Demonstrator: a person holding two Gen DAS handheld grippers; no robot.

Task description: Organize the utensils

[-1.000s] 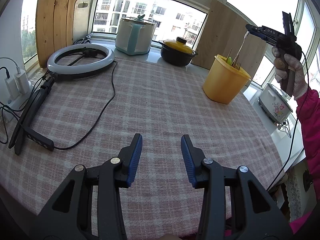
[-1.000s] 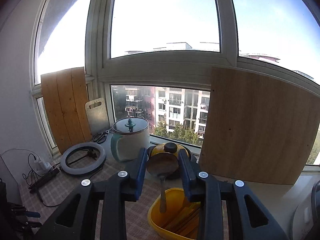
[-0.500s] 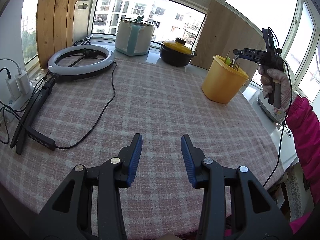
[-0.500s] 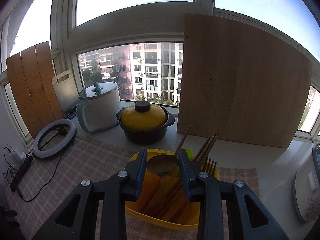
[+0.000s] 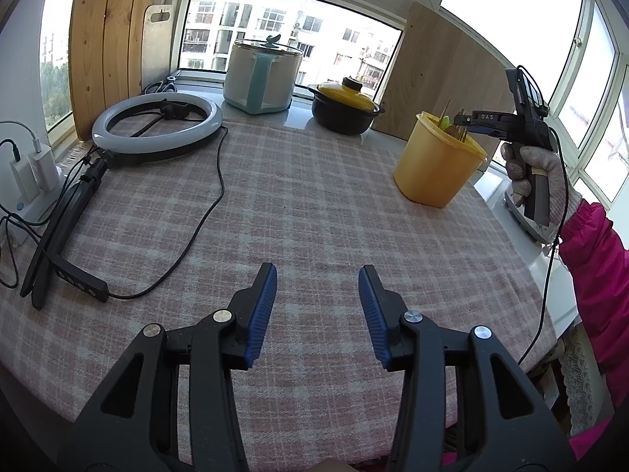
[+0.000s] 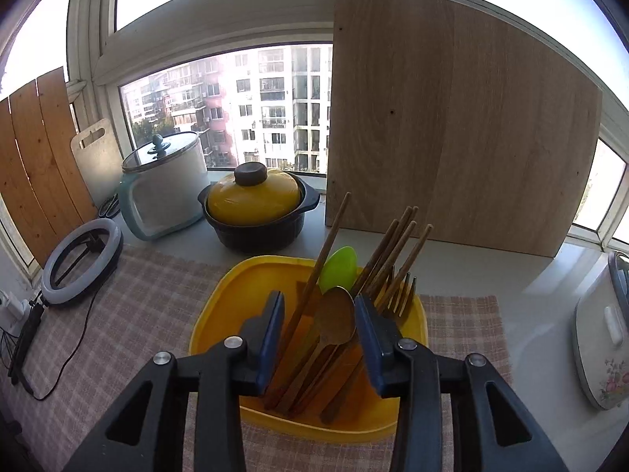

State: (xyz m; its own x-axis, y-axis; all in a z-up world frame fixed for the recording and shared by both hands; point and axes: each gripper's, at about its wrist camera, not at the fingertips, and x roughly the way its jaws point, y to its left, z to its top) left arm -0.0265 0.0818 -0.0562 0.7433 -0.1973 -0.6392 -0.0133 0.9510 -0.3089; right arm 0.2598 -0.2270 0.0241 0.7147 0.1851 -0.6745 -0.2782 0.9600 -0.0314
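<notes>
A yellow container stands at the far right of the checked tablecloth. It holds wooden chopsticks, a green spoon, a fork and a brown metal spoon. My right gripper hovers over its rim, jaws opening. The brown spoon stands between them with its bowl beside the right pad and a clear gap to the left pad. My left gripper hangs low over the cloth near the front edge, jaws opening with nothing between them.
A ring light with its stand and cable lies at the left, by a power strip. On the sill stand a white pot, a yellow-lidded pot and a wooden board. A rice cooker sits at the right.
My right gripper came down over the yellow container with the brown spoon. The spoon now rests inside and the jaws have spread away from it. The left gripper stayed put.
</notes>
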